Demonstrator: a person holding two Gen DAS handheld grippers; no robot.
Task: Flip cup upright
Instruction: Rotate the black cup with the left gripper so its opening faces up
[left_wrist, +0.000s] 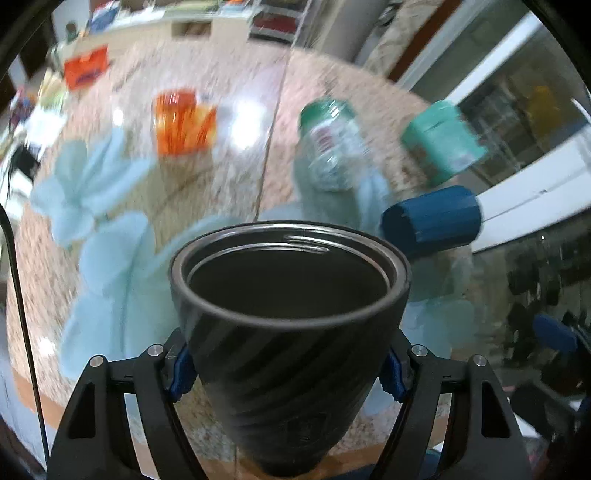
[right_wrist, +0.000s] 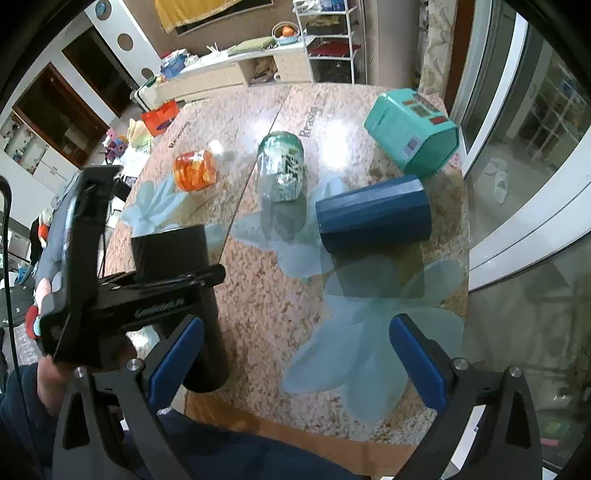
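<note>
A black cup (left_wrist: 288, 332) with a spiral pattern fills the lower middle of the left wrist view, its open mouth facing the camera. My left gripper (left_wrist: 284, 373) is shut on its lower body, blue pads (left_wrist: 181, 373) pressing both sides. The background there is blurred. In the right wrist view the same black cup (right_wrist: 177, 258) is held in the air at the left by the left gripper (right_wrist: 155, 284), over the table's near left edge. My right gripper (right_wrist: 295, 354) is open and empty above the table's front part.
A granite-patterned table (right_wrist: 258, 295) with pale blue flower shapes holds a dark blue cup (right_wrist: 373, 218) lying on its side, a teal box (right_wrist: 413, 129), a green-lidded clear jar (right_wrist: 282, 170) on its side and an orange packet (right_wrist: 194, 170). A window is at right.
</note>
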